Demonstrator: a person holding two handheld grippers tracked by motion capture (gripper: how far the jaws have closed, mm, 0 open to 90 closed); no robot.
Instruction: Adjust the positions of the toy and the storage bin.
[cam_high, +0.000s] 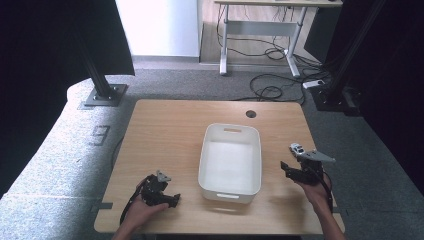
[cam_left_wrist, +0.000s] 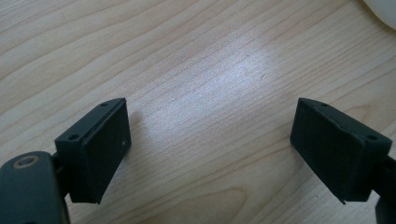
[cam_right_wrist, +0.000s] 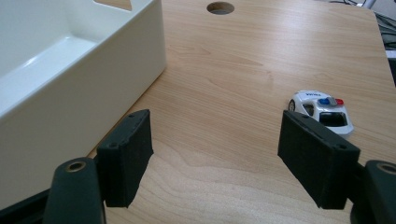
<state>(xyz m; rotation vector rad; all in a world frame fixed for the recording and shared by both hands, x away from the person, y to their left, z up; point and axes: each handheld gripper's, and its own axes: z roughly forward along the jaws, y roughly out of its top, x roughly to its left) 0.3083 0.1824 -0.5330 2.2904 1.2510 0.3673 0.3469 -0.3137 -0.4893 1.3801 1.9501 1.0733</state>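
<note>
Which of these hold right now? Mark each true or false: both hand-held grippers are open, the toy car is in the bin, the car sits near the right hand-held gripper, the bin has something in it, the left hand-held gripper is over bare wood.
1. Both the left hand-held gripper and the right hand-held gripper are open. True.
2. The toy car is in the bin. False: it stands on the table, to the right of the bin.
3. The car sits near the right hand-held gripper. True: it is just beyond one jaw.
4. The bin has something in it. False: the high view shows it empty.
5. The left hand-held gripper is over bare wood. True: nothing lies between its jaws.
</note>
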